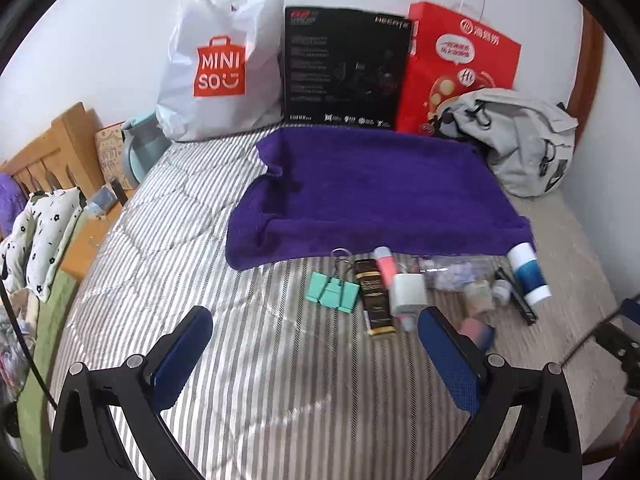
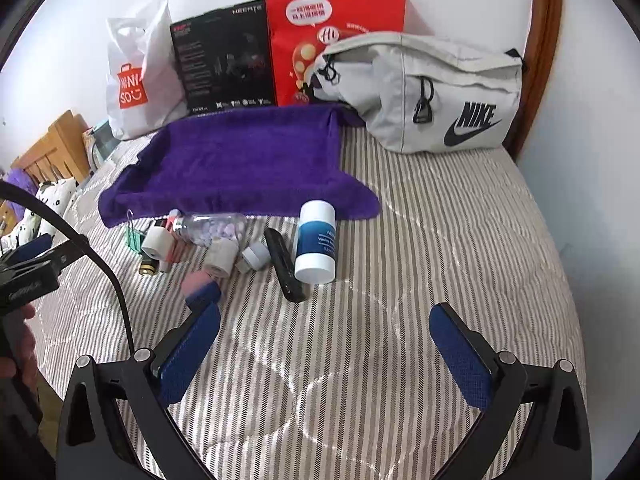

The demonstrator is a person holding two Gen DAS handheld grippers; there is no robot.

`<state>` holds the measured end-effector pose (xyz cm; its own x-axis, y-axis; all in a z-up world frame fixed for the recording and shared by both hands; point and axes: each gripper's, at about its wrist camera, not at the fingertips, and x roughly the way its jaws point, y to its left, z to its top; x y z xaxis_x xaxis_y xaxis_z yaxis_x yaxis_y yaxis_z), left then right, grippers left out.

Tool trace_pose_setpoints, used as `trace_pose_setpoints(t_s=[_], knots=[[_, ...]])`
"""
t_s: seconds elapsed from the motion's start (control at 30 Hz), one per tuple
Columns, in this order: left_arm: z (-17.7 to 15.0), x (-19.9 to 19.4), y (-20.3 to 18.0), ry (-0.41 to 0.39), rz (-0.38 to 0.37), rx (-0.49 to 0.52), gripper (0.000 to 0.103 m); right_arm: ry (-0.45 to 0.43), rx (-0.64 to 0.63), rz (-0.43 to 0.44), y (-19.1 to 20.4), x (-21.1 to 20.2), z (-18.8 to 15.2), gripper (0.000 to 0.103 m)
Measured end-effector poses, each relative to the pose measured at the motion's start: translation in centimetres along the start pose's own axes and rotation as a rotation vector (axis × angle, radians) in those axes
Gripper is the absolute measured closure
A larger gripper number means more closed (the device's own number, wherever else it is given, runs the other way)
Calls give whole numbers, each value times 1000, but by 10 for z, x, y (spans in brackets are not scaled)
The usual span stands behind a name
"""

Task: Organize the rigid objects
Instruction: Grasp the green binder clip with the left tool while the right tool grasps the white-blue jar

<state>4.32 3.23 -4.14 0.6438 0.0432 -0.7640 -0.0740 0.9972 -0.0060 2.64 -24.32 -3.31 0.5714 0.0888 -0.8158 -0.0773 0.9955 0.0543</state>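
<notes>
Both of my hand-held grippers hang over the striped bed [image 2: 440, 216], jaws spread wide and holding nothing. The left hand-held gripper [image 1: 316, 328] sits just short of the row of small things; the right hand-held gripper [image 2: 326, 322] is nearer the bed's bare side.

The things I'm meant to sort lie in a loose line along the near edge of the purple towel [image 1: 372, 192]. From my left view I read: a teal binder clip [image 1: 332, 290] with a key ring behind it, a dark box [image 1: 375, 300] lying flat beside it, a pink tube [image 1: 385, 265] touching the towel's hem, and a white cube [image 1: 409, 291] just in front of that. Further right a clear bottle [image 2: 212, 228] of pale tablets lies on its side, and a white-and-blue bottle [image 2: 317, 242] leans with its top against the towel. A black stick [image 2: 285, 264] lies beside it. A pink-and-blue item [image 2: 200, 286] rests closest to my right gripper's left finger; it is too blurred to identify.

Against the wall stand a white bag [image 1: 224, 56], a black carton [image 1: 346, 68], a red bag [image 1: 460, 64] and a grey pouch [image 2: 424, 88].
</notes>
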Motion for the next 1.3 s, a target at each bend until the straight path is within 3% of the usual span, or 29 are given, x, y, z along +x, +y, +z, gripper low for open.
trace_pose_setpoints(t_s=[0.2, 0.3, 0.37, 0.5, 0.63, 0.87, 1.03, 1.2, 1.3], knots=[[0, 42, -5, 27, 21, 101, 3, 35, 5, -2, -7, 16, -1, 0], [0, 61, -4, 47, -12, 121, 8, 49, 9, -14, -10, 22, -1, 0], [-1, 71, -4, 59, -55, 130, 17, 61, 10, -23, -10, 27, 0, 0], [-3, 86, -2, 70, -75, 150, 21, 75, 10, -30, -11, 36, 2, 0], [-1, 94, 1, 65, -91, 186, 23, 105, 16, -37, -12, 48, 4, 0], [2, 98, -4, 62, -133, 237, 38, 132, 17, -27, -12, 69, 13, 0], [2, 99, -6, 55, -154, 220, 49, 133, 44, -5, -14, 82, 24, 0], [0, 98, -8, 44, -140, 203, 51, 125, 55, 33, -17, 99, 39, 1], [1, 99, -9, 43, -138, 201, 51, 129, 70, 72, -19, 113, 49, 6]])
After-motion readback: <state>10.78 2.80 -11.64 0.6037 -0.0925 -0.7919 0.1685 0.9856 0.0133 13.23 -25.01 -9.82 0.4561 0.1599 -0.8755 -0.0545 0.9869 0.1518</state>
